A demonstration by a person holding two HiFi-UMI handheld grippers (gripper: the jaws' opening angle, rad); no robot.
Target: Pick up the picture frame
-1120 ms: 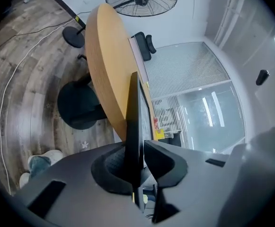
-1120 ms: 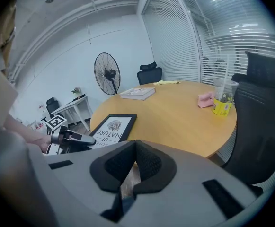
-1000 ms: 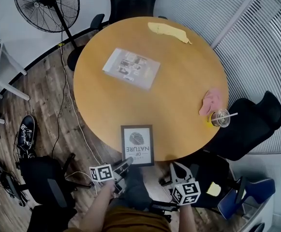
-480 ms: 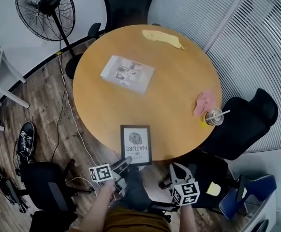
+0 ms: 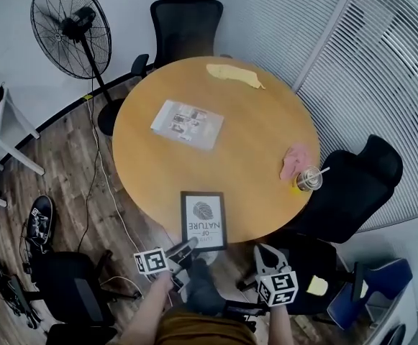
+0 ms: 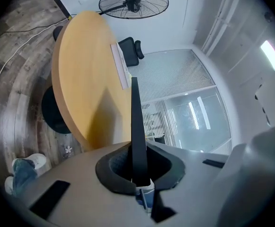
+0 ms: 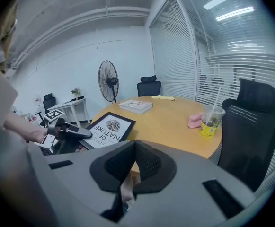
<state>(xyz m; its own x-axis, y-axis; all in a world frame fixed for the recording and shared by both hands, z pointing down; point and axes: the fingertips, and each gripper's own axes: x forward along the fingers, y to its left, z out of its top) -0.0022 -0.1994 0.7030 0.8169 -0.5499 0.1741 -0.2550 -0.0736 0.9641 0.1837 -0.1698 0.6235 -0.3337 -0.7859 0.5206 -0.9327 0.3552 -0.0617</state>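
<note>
Picture frame, black-rimmed with a white print (image 5: pixel 203 220), lies at the near edge of the round wooden table (image 5: pixel 216 157), its near end overhanging. At its near left corner the left gripper (image 5: pixel 187 247) pinches the rim. Just to the right, off the table, the right gripper (image 5: pixel 261 251) has its tongs pressed together on nothing. Held by one corner only, the frame could swing or slip out as it rises, or scrape the tabletop. Only the left gripper view shows the rim edge-on between the pads; only the right gripper view shows the print's face from low down, with the clear plastic cup (image 7: pixel 210 122) far right
</note>
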